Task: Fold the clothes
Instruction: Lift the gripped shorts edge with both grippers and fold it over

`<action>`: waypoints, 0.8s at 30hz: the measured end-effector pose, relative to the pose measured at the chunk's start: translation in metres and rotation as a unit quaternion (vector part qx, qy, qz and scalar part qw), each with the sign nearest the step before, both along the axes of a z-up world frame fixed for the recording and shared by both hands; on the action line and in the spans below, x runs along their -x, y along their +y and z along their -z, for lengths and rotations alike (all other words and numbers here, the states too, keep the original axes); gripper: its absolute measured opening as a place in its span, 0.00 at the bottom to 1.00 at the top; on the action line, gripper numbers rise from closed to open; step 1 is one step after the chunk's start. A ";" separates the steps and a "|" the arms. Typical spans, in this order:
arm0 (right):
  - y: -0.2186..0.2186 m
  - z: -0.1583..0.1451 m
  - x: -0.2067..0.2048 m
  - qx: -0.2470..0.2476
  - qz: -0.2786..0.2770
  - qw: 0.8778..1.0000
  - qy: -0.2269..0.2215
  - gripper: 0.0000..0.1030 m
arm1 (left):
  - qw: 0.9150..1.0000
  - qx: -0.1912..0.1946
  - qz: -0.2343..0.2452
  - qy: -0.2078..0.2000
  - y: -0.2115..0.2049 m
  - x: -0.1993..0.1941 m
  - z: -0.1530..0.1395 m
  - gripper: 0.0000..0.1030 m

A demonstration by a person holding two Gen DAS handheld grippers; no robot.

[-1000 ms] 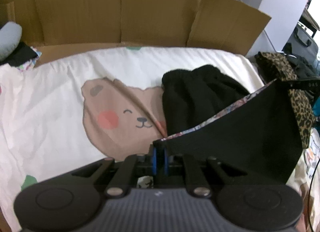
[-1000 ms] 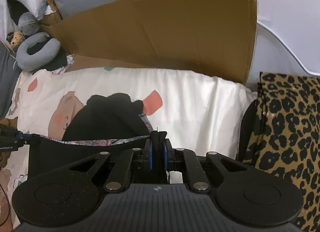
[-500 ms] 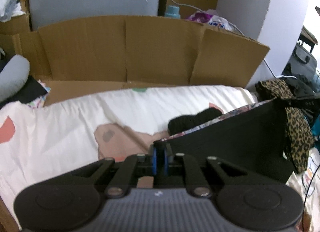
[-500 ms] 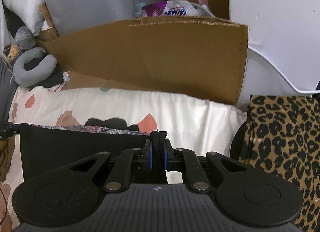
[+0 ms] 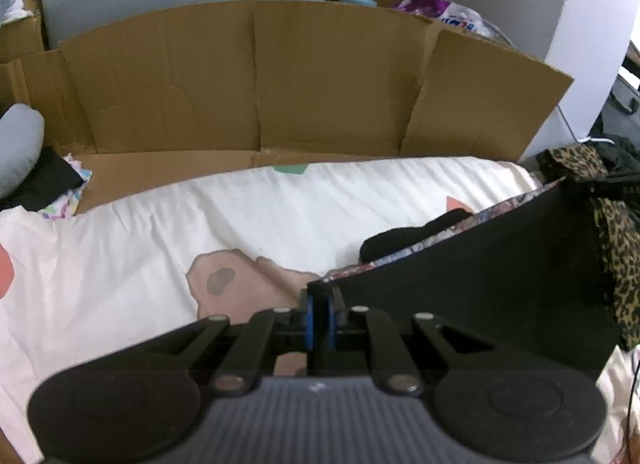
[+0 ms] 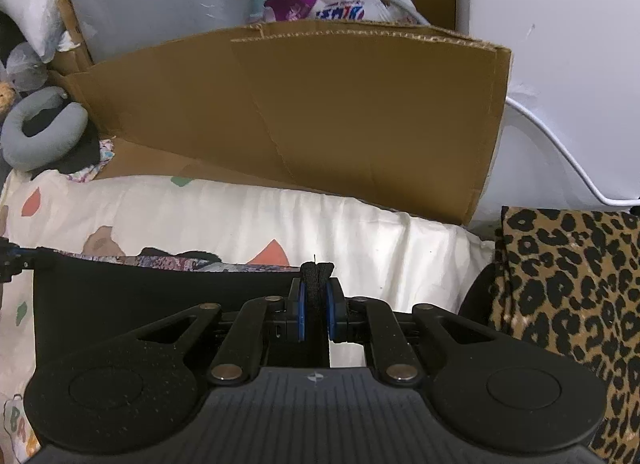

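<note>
Brown cardboard backs the bear-print bed; both claws, left claw and right claw, tilt downward, each clamped on a corner of the black floral-edged garment stretched taut above the bed

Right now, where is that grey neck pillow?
The grey neck pillow lies at the far left of the right wrist view, beside the cardboard wall, just beyond the bear-print sheet.

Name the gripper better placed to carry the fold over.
Neither alone: the left gripper and right gripper each pinch one corner of the black garment, stretched taut between them, so both should move together.
</note>
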State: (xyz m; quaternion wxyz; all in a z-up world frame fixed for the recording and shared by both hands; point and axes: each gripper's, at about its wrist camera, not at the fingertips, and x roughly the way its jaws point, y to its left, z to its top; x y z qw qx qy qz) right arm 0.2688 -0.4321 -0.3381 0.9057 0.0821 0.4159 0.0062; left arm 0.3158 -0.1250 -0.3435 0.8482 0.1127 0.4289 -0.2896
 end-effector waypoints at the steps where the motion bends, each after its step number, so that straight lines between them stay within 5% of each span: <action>1: 0.000 0.002 -0.003 0.000 0.001 1.000 0.003 0.09 | 1.000 0.000 -0.001 0.000 -0.001 -0.001 0.002 0.07; 24: -0.002 0.021 -0.036 0.014 0.009 0.999 0.029 0.09 | 1.000 -0.008 -0.017 0.016 -0.012 -0.035 0.023 0.07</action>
